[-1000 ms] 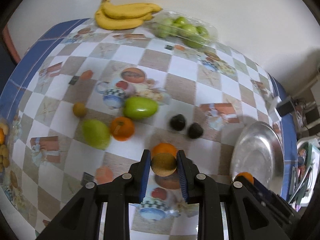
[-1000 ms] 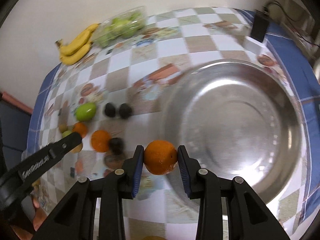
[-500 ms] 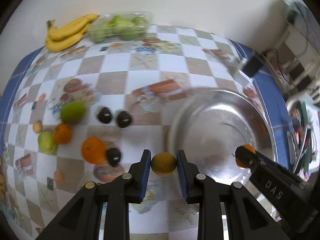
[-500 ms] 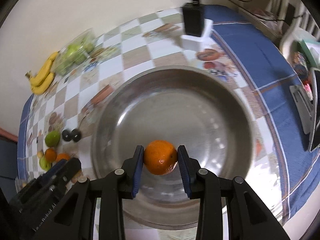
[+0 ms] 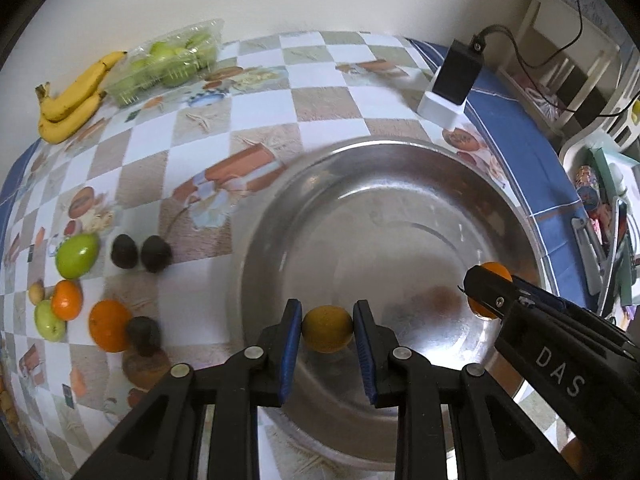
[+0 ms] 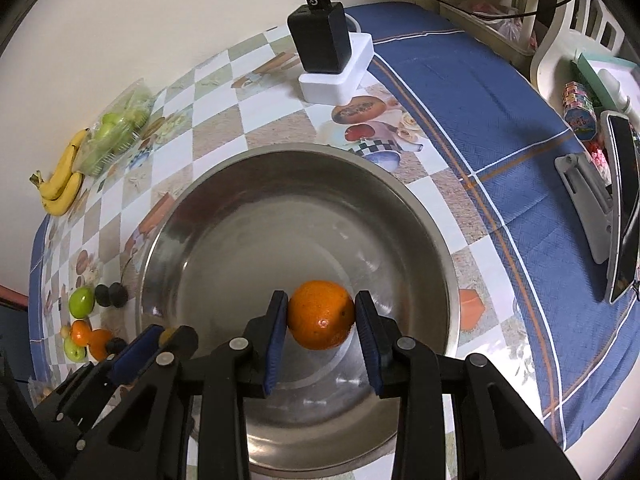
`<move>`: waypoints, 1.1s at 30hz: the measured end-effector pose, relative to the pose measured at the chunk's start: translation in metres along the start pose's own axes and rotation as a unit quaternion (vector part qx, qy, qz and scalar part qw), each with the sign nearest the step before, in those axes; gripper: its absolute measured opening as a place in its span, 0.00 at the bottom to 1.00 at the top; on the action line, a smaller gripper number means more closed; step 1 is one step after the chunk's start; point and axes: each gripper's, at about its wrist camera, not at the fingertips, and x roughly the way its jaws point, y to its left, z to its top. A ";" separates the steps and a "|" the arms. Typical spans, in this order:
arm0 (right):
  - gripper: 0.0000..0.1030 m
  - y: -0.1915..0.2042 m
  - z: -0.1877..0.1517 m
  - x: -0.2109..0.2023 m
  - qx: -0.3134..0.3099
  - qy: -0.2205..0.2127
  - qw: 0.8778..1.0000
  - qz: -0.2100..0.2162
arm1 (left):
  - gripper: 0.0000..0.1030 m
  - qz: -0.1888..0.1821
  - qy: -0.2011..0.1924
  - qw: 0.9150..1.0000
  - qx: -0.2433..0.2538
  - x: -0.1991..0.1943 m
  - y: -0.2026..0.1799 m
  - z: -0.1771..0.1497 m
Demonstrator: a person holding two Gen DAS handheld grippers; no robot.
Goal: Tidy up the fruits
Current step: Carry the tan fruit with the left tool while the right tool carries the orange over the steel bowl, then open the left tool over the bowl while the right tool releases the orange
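checkered tablecloth; "das" on right gripper

Steel bowl: brushed metal, dull sheen, blurry reflections. Tablecloth: smooth printed checks, slight gloss; blue border looks woven, matt. Grape clamshell: clear glossy plastic. Gripper pads: ribbed blue; arms matt black plastic. Orange: pebbled, shiny skin. Charger block: matt black.

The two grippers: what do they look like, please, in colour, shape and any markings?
Both are alike. The left gripper and the right gripper each have a black plastic frame with two angular arms, round silver rivets at the joints, and blue ribbed pads inside the fingers. The right one's side bears white letters "DAS". No sleeves or cables show.
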 end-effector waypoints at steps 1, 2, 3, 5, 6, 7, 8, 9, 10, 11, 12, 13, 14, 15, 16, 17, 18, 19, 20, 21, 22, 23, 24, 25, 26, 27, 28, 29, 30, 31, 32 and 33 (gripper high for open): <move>0.35 0.000 0.000 0.002 -0.001 0.001 1.000 -0.001 | 0.28 -0.001 0.002 1.000 -0.001 0.003 0.000 0.000; 0.35 0.000 0.000 0.004 -0.002 0.003 1.000 -0.002 | 0.28 -0.001 0.003 1.000 -0.001 0.004 -0.001 0.000; 0.35 0.000 0.001 0.007 -0.002 0.005 1.000 -0.002 | 0.28 -0.001 0.005 1.000 -0.002 0.006 -0.001 0.000; 0.35 0.000 0.000 0.011 -0.002 0.010 1.000 -0.003 | 0.28 0.000 0.009 1.000 -0.003 0.010 -0.001 0.001; 0.35 0.000 0.000 0.013 -0.002 0.013 1.000 -0.004 | 0.28 -0.001 0.011 1.000 -0.004 0.011 0.000 0.001; 0.35 0.001 0.000 0.014 -0.002 0.015 1.000 -0.005 | 0.28 -0.001 0.014 1.000 -0.004 0.013 0.000 0.001; 0.35 0.001 0.000 0.016 -0.002 0.017 1.000 -0.005 | 0.28 -0.001 0.015 1.000 -0.004 0.013 0.000 0.000; 0.35 0.001 0.000 0.018 -0.003 0.018 1.000 -0.006 | 0.28 -0.001 0.017 1.000 -0.004 0.014 0.000 0.000; 0.35 0.001 0.000 0.019 -0.003 0.020 1.000 -0.007 | 0.28 -0.001 0.017 1.000 -0.005 0.014 0.000 0.000; 0.35 0.001 -0.001 0.020 -0.002 0.021 1.000 -0.007 | 0.28 -0.001 0.016 1.000 -0.005 0.013 0.000 0.000; 0.35 0.001 -0.001 0.020 -0.002 0.020 1.000 -0.007 | 0.28 -0.002 0.016 1.000 -0.005 0.013 0.000 0.000; 0.35 0.001 -0.001 0.019 -0.002 0.020 1.000 -0.007 | 0.28 -0.003 0.015 1.000 -0.004 0.012 0.000 0.000; 0.35 0.001 -0.001 0.020 -0.001 0.020 1.000 -0.007 | 0.28 -0.004 0.015 1.000 -0.004 0.012 -0.001 0.000; 0.35 0.001 -0.001 0.019 -0.001 0.020 1.000 -0.007 | 0.28 -0.004 0.016 1.000 -0.003 0.012 -0.001 0.000; 0.35 0.001 -0.001 0.020 0.000 0.018 1.000 -0.010 | 0.28 -0.005 0.016 1.000 -0.004 0.012 -0.002 0.000; 0.35 0.001 -0.001 0.020 0.000 0.018 1.000 -0.010 | 0.28 -0.006 0.016 1.000 -0.004 0.012 -0.001 0.001; 0.35 0.001 -0.001 0.020 0.001 0.019 1.000 -0.009 | 0.29 -0.007 0.017 1.000 -0.005 0.012 -0.001 0.001; 0.35 0.001 -0.001 0.020 0.002 0.019 1.000 -0.009 | 0.30 -0.008 0.017 1.000 -0.006 0.011 0.000 0.001; 0.36 0.001 -0.001 0.019 0.003 0.018 1.000 -0.008 | 0.30 -0.008 0.017 1.000 -0.008 0.011 0.000 0.002; 0.36 0.001 -0.001 0.019 0.003 0.016 1.000 -0.008 | 0.32 -0.009 0.016 1.000 -0.009 0.010 0.001 0.002; 0.37 0.001 0.000 0.017 0.002 0.015 1.000 -0.008 | 0.36 -0.010 0.016 1.000 -0.010 0.010 0.001 0.002; 0.39 0.001 0.000 0.016 0.002 0.012 1.000 -0.009 | 0.39 -0.011 0.015 1.000 -0.011 0.009 0.001 0.003; 0.40 0.001 0.000 0.014 0.004 0.010 1.000 -0.007 | 0.43 -0.012 0.014 1.000 -0.012 0.008 0.001 0.003; 0.40 0.000 0.000 0.013 0.004 0.007 1.000 -0.006 | 0.45 -0.012 0.011 1.000 -0.013 0.006 0.002 0.003; 0.40 0.000 0.000 0.011 0.005 0.004 1.000 -0.005 | 0.46 -0.012 0.009 1.000 -0.013 0.004 0.002 0.004; 0.40 0.000 0.001 0.009 0.005 0.001 1.000 -0.004 | 0.47 -0.013 0.007 1.000 -0.013 0.003 0.003 0.005; 0.40 0.000 0.001 0.006 0.005 -0.002 1.000 -0.003 | 0.49 -0.013 0.005 1.000 -0.014 0.001 0.003 0.005; 0.40 0.001 0.001 0.004 0.005 -0.005 1.000 -0.001 | 0.50 -0.013 0.001 1.000 -0.016 -0.002 0.005 0.006; 0.40 0.001 0.001 0.001 0.005 -0.009 1.000 0.000 | 0.51 -0.014 0.000 1.000 -0.017 -0.004 0.006 0.007; 0.40 0.002 0.001 -0.002 0.005 -0.013 1.000 0.002 | 0.53 -0.014 -0.003 1.000 -0.020 -0.007 0.008 0.007; 0.40 0.001 0.002 -0.004 0.005 -0.016 1.000 0.004 | 0.53 -0.015 -0.005 1.000 -0.024 -0.009 0.009 0.008; 0.40 0.001 0.002 -0.007 0.006 -0.020 1.000 0.006 | 0.53 -0.015 -0.008 0.999 -0.029 -0.012 0.012 0.009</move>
